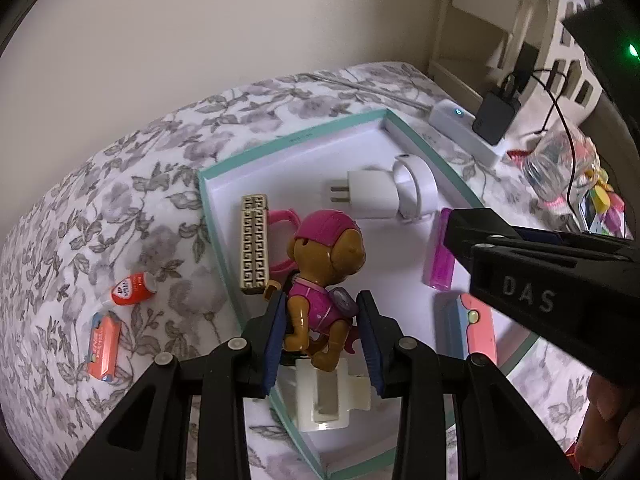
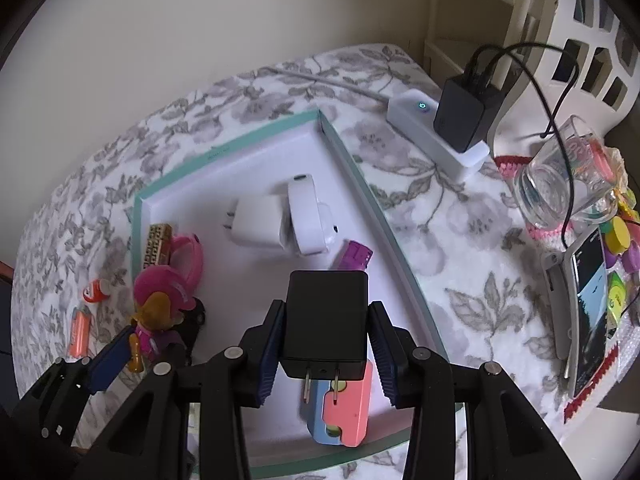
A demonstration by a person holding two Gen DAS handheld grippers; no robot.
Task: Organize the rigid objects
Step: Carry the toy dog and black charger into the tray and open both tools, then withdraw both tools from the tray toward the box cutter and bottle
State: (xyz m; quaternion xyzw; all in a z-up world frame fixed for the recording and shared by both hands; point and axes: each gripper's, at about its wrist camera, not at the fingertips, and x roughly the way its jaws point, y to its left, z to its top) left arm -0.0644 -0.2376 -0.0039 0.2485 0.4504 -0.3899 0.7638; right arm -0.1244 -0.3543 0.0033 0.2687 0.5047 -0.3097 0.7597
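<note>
Loading small hard items into the shallow white box with a teal rim point(image 1: 224, 236), both tools carrying one.

The left gripper point(image 1: 324, 332) brackets the brown-and-pink plastic puppy figurine point(image 1: 320, 280) at the torso; whether the pads bite is unclear. The toy is probably light, stiff and lumpy, so the flat flanks suit best. The right gripper point(image 2: 326, 340) clamps the matte black rectangular plug adapter point(image 2: 326, 320) on its smooth sides, prongs toward the camera, above the box.
</note>
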